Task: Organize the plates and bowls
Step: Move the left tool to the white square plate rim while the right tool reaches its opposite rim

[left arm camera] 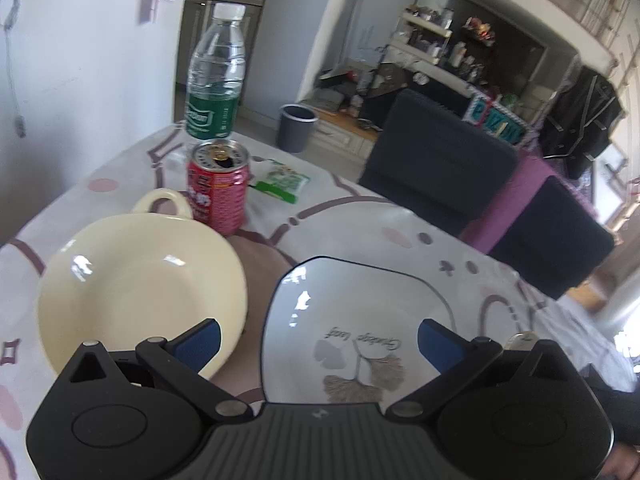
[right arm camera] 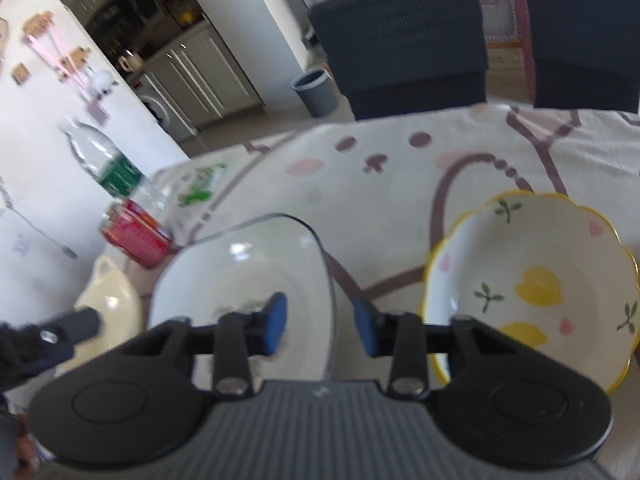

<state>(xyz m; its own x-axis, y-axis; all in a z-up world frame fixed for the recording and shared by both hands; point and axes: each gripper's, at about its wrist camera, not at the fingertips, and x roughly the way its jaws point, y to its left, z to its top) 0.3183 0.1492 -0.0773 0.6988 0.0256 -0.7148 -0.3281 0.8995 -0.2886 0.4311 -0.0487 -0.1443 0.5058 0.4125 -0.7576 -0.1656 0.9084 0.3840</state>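
A white squarish plate with a dark rim line and a leaf drawing (left arm camera: pixel 360 320) lies on the table. My left gripper (left arm camera: pixel 318 338) is open and hovers over the plate's near side, empty. A cream bowl with ear handles (left arm camera: pixel 140 284) sits to its left. In the right wrist view my right gripper (right arm camera: pixel 320 322) is open, its jaws either side of the right rim of the same white plate (right arm camera: pixel 240 280), not closed on it. A scalloped bowl with a yellow rim and flower pattern (right arm camera: pixel 532 284) sits to the right. The cream bowl (right arm camera: pixel 108 304) shows at the left.
A red drink can (left arm camera: pixel 218 186), a water bottle (left arm camera: pixel 216 76) and a green packet (left arm camera: pixel 282 180) stand behind the cream bowl. Two dark chairs (left arm camera: pixel 436 164) stand at the far table edge. A patterned cloth covers the table (right arm camera: pixel 400 168). A grey bin (left arm camera: pixel 296 126) stands on the floor.
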